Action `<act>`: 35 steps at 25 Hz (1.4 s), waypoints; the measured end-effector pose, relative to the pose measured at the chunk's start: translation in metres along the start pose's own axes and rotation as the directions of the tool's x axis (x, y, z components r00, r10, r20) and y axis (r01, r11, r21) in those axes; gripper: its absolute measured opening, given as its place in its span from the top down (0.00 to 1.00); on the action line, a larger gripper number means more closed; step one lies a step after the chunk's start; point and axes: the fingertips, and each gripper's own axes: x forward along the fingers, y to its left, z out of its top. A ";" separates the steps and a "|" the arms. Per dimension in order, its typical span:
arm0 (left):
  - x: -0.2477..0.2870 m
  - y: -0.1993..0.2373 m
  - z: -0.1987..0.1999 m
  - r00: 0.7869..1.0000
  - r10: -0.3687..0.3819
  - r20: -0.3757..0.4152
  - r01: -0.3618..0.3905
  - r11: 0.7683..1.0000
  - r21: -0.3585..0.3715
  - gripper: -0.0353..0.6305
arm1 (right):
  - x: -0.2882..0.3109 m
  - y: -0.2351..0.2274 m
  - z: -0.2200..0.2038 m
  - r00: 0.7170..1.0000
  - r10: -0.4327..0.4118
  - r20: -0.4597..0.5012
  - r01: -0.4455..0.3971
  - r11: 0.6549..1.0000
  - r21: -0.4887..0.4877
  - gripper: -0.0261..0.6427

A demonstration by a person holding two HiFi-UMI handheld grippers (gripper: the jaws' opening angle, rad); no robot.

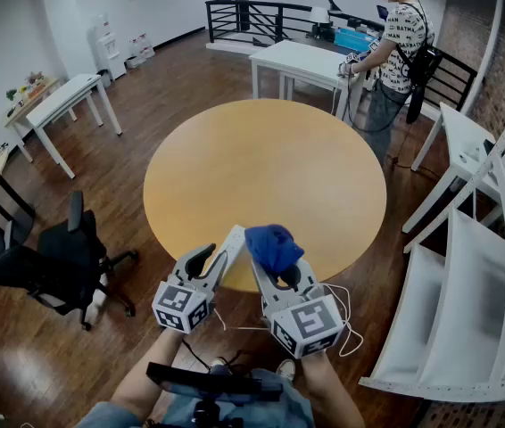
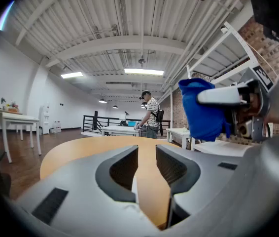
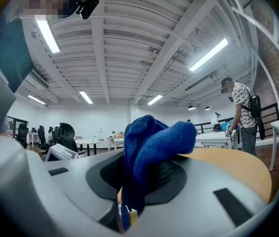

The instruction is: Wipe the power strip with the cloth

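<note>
A white power strip lies at the near edge of the round wooden table, its white cable trailing off toward me. My left gripper hovers right beside the strip's left side. In the left gripper view its jaws stand partly apart, with table wood and a thin white sliver showing in the gap. Just right of the strip, my right gripper is shut on a bunched blue cloth. The cloth bulges up out of its jaws. The cloth also shows in the left gripper view.
A black office chair stands left of the table, white shelving at the right. A person stands at a white table behind, with more white tables far left.
</note>
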 end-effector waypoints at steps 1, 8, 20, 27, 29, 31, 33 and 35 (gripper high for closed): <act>0.001 0.007 -0.013 1.000 0.010 -0.012 -0.011 1.000 -0.014 0.74 | 0.002 0.001 0.000 1.000 0.002 0.006 -0.002 1.000 0.000 0.85; 0.007 0.034 -0.091 0.990 0.054 -0.127 -0.063 0.996 -0.062 0.59 | 0.003 0.009 0.000 1.000 0.004 0.008 -0.004 1.000 -0.013 0.85; 0.034 0.045 -0.163 0.954 0.121 -0.274 -0.128 0.992 -0.010 0.47 | 0.006 0.004 -0.013 0.999 -0.020 -0.045 0.020 1.000 -0.010 0.85; 0.048 0.045 -0.171 0.932 0.212 -0.295 -0.209 0.977 0.043 0.47 | 0.006 -0.014 -0.018 0.996 -0.042 -0.074 0.042 0.999 -0.002 0.85; 0.049 0.044 -0.176 0.919 0.239 -0.314 -0.210 0.970 0.124 0.47 | 0.007 -0.016 -0.019 0.997 -0.043 -0.070 0.043 0.999 0.004 0.85; 0.051 0.043 -0.179 0.910 0.253 -0.329 -0.207 0.964 0.168 0.45 | 0.008 -0.018 -0.020 0.997 -0.040 -0.069 0.041 0.999 0.007 0.85; 0.052 0.045 -0.179 0.906 0.253 -0.339 -0.203 0.963 0.177 0.46 | 0.009 -0.018 -0.021 0.996 -0.035 -0.078 0.035 0.999 0.006 0.85; 0.052 0.046 -0.179 0.906 0.243 -0.345 -0.195 0.966 0.168 0.49 | 0.010 -0.018 -0.022 0.996 -0.028 -0.085 0.029 1.000 0.005 0.85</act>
